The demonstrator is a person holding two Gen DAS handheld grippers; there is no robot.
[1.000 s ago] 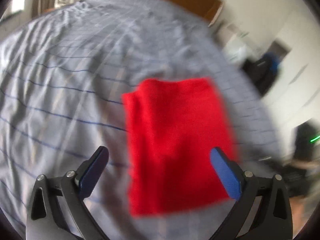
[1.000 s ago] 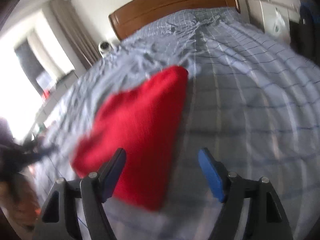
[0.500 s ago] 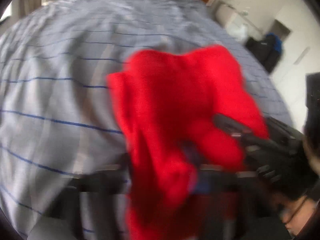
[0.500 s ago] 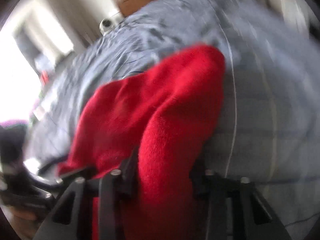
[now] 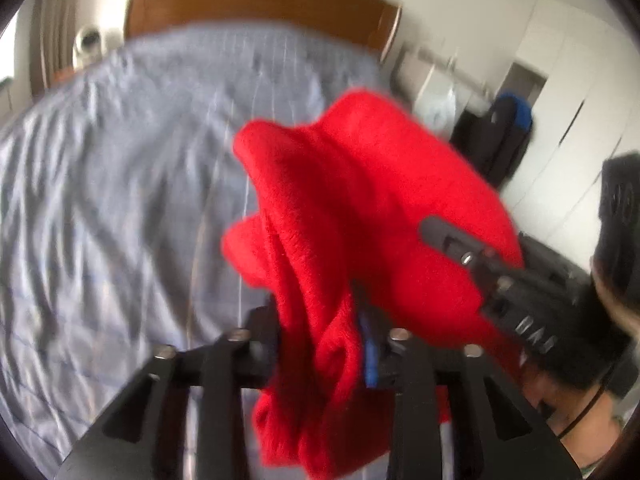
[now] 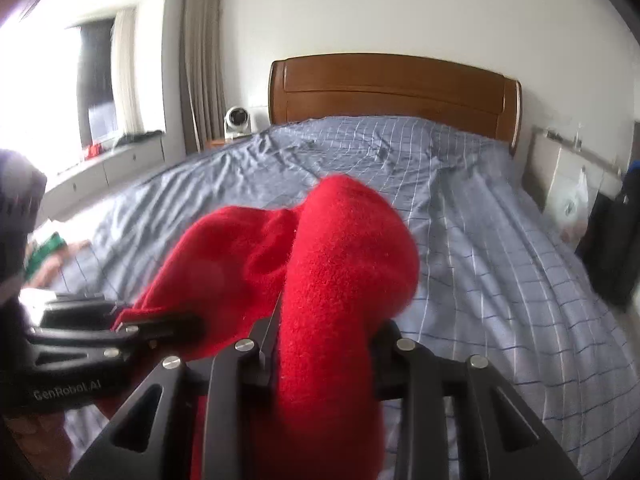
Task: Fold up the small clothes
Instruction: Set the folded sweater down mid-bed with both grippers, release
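1. Your red garment (image 6: 344, 264) hangs bunched above the blue checked bed (image 6: 500, 248), its length running away from you toward the wooden headboard (image 6: 392, 88).
2. Your left gripper (image 5: 320, 344), whose jaws have just eased slightly wider, clamps one bunched end.
3. Your right gripper (image 6: 320, 352) has its jaws clenched on the other end.

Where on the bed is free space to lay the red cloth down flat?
The blue checked sheet is bare between the red cloth and the wooden headboard, and along the bed's right side. It is crowded near the left gripper and right gripper, both clamped on the cloth.
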